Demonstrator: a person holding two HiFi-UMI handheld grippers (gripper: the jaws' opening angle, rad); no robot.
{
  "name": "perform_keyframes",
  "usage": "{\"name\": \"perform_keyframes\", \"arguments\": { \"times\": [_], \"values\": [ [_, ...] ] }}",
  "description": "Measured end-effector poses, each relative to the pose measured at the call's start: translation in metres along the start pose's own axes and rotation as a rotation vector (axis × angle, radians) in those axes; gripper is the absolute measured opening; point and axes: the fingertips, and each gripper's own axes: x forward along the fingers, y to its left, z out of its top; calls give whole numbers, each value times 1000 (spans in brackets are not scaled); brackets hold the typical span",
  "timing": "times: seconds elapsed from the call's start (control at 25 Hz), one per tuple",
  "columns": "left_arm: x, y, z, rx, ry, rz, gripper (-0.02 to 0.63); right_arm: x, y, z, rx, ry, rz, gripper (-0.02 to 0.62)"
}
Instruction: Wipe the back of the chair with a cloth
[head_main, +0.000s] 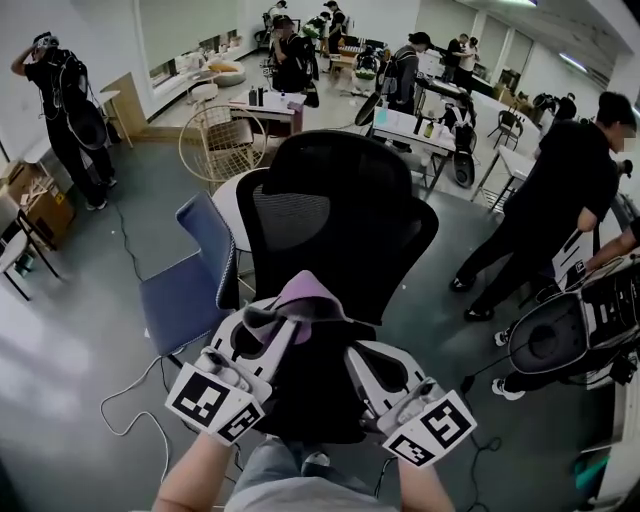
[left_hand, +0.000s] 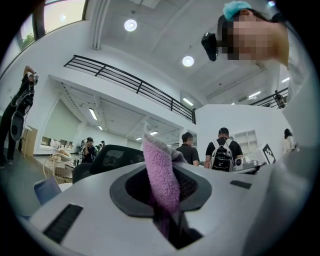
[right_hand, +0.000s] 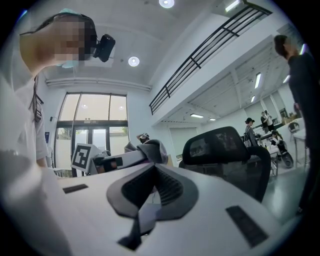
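A black mesh office chair stands right in front of me with its back towards me; it also shows as the chair in the left gripper view and the chair in the right gripper view. My left gripper is shut on a purple cloth, held low behind the chair's back, apart from the mesh. The cloth sticks up out of the left gripper. My right gripper hangs next to it, shut with nothing in it. From the right gripper I see the cloth at the left gripper's tip.
A blue chair stands close on the left of the black chair, and a round wire chair behind it. A person in black bends over a black machine on the right. Cables lie on the floor. Tables and people fill the back.
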Motion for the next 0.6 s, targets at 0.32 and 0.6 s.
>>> {"name": "perform_keyframes", "arguments": {
  "times": [0.32, 0.6],
  "values": [
    [36, 72, 6, 3, -22, 66, 78, 45, -27, 0, -6, 10, -25, 8],
    [76, 137, 9, 22, -13, 130, 78, 77, -47, 0, -10, 32, -56, 8]
  ]
}}
